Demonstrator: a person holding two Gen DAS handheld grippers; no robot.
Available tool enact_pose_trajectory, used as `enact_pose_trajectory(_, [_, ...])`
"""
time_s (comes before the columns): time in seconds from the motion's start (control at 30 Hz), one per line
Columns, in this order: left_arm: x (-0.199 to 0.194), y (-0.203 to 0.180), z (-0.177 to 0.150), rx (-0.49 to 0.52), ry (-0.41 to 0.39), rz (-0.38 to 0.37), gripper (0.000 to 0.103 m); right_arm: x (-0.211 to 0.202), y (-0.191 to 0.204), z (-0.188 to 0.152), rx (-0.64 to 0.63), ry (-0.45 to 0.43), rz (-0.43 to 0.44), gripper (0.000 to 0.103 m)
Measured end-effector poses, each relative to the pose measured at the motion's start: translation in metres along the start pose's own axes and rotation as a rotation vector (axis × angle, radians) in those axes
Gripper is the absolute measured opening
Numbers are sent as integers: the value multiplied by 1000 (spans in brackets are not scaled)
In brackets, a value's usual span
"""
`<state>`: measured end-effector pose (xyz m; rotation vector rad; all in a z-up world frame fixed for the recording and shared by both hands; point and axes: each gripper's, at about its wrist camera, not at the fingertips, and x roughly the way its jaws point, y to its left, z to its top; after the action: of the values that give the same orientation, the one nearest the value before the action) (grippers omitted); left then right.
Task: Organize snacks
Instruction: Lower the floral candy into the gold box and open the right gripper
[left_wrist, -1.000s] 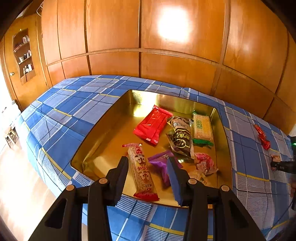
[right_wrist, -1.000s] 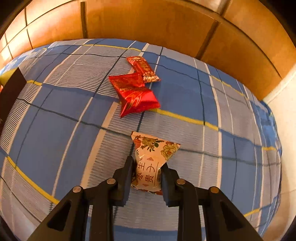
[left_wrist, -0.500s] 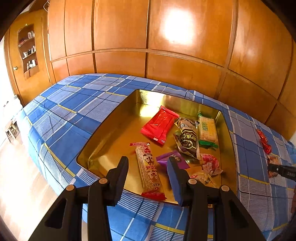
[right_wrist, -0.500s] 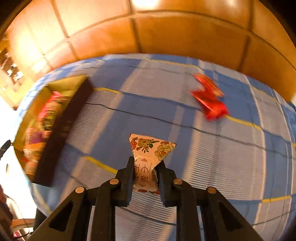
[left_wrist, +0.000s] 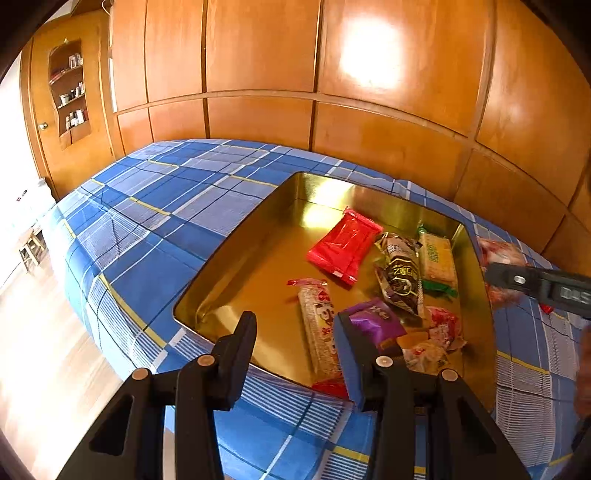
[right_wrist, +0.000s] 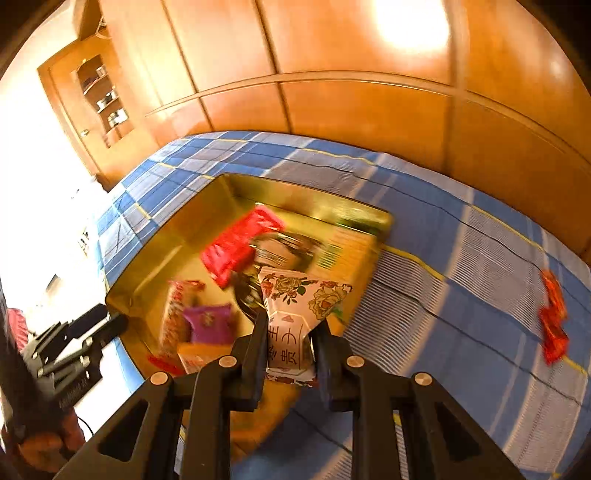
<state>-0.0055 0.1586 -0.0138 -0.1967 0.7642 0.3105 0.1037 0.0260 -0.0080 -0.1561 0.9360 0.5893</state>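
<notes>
A gold tray (left_wrist: 236, 280) sits on the blue plaid cloth and holds several snacks: a red packet (left_wrist: 343, 243), a dark packet (left_wrist: 400, 275), a green-edged cracker pack (left_wrist: 436, 258), a long bar (left_wrist: 319, 328) and a purple packet (left_wrist: 376, 323). My left gripper (left_wrist: 295, 354) is open and empty above the tray's near edge. My right gripper (right_wrist: 290, 345) is shut on a floral snack packet (right_wrist: 299, 314), held in the air over the tray's right end (right_wrist: 373, 218). It shows at the right of the left wrist view (left_wrist: 535, 286).
Two red snacks (right_wrist: 552, 321) lie on the cloth to the right of the tray. A wooden panelled wall (left_wrist: 332, 92) runs behind the table. The table's left edge (left_wrist: 85, 295) drops to a wooden floor.
My right gripper has lifted the floral packet off the cloth and swung it left, from beside the red snacks to over the tray. The left gripper has backed off slightly and stays open.
</notes>
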Motion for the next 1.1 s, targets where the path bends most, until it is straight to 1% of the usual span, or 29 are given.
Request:
enact_pose_trajectory(0.13, [1,1,0,1,2,3,44,34,13,8,-37,52,-37,24])
enact_pose_trajectory(0.2, [1,0,0,8,0,2,44,53,14,8,-55,87,-84,25])
enact_pose_trajectory(0.27, [1,-1,-1,10,-1,0,44,60,12,6,-67,94,-110,25])
enact_pose_trajectory(0.33, [1,-2,-1,15,0,-2,44,62,12,3,-72,92,-123,25])
enact_pose_trajectory(0.57, [0,-8,-2,23,0,-7,44,49,14,-4,-83,56,-123,25])
enact_pose_trajectory(0.73, [-4,-10,-3,31,-3,-8,44,47,16,-6,-79,54,-127,25])
enact_pose_trajectory(0.8, [-5,-10,-3,33,-7,-5,44,44,14,-7,-61,49,-120,25])
enact_pose_trajectory(0.9, [-6,-10,-3,29,-11,-3,44,35,17,-10,-58,38,-82,25])
enact_pose_trajectory(1.0, [-6,-7,-2,20,-17,0,44,26,23,-16,-67,57,-15,25])
enact_pose_trajectory(1.1, [-6,-4,-3,13,-17,4,44,17,32,-26,-101,65,22,25])
